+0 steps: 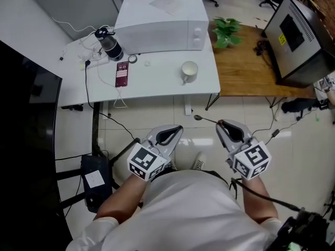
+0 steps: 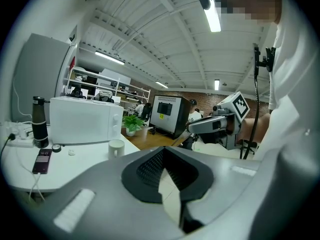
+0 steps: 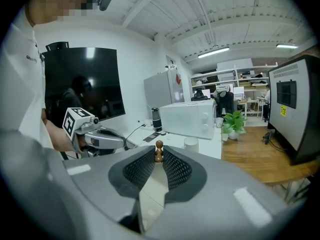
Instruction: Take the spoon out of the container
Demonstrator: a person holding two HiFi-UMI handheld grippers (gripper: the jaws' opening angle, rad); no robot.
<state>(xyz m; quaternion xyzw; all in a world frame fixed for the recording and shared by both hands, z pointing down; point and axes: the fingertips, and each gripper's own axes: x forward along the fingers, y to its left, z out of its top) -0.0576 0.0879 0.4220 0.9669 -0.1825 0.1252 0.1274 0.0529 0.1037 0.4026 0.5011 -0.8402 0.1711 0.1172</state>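
Observation:
A thin spoon hangs in the air over the floor, its dark bowl pointing left, well in front of the white table. My right gripper is shut on its handle; in the right gripper view the brown knobbed end of the spoon sticks up between the pad tips. The white mug stands upright on the table near its front right corner, apart from both grippers. My left gripper is beside the right one at the same height, jaws together with nothing in them.
A white microwave sits at the back of the table, with a dark bottle, a red phone and cables to its left. A wooden table with a plant and a black machine stands to the right.

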